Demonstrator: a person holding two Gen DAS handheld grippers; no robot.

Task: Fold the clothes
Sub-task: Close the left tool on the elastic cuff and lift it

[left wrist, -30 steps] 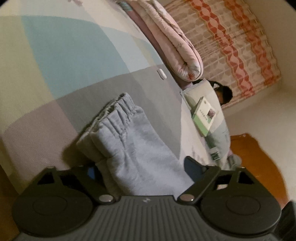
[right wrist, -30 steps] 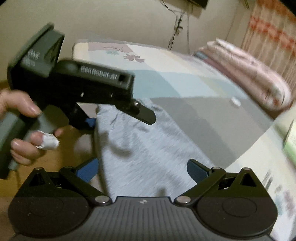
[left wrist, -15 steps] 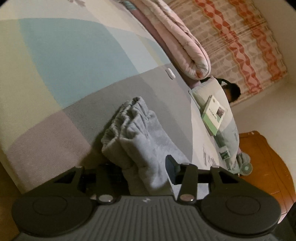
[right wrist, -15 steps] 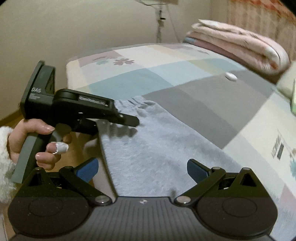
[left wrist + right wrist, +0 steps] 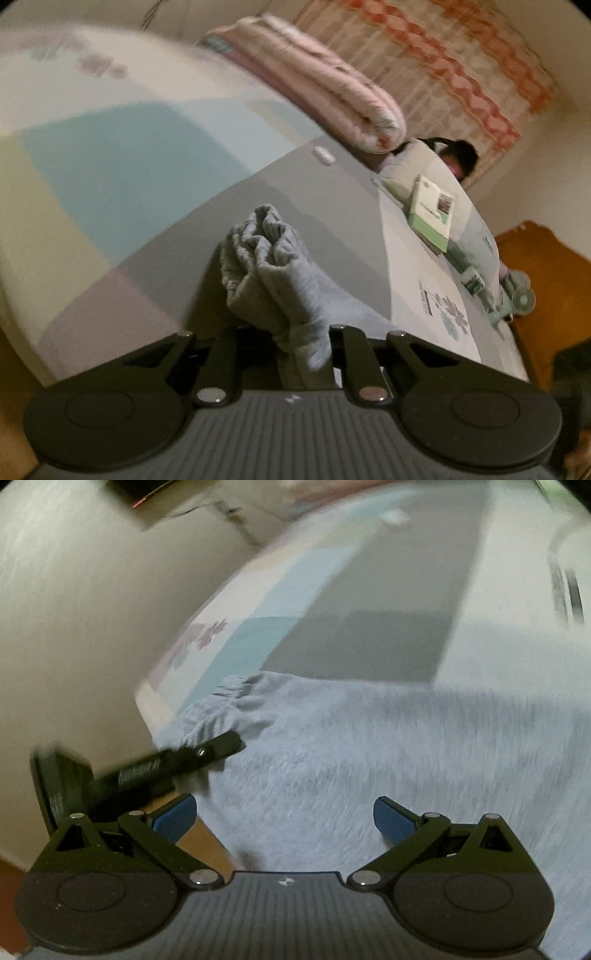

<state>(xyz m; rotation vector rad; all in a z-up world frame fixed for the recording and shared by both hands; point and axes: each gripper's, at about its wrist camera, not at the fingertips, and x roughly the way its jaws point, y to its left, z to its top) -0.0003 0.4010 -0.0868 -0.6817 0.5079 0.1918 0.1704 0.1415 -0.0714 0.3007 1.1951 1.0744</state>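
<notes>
Bed (image 5: 122, 158) carries grey garment (image 5: 369, 746). Left claw (image 5: 295, 354) just closed, pinching bunched waistband; right claw (image 5: 284, 816) gapes, empty. Grip opposite corner before lifting evenly.

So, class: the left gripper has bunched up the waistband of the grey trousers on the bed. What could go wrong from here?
1. The left gripper has just closed on a thick wad of the grey trousers; some layers may slip out.
2. The right gripper is open above the cloth, so a one-sided pull could drag the trousers crooked.
3. They lie near the bed edge and could slide off.
</notes>
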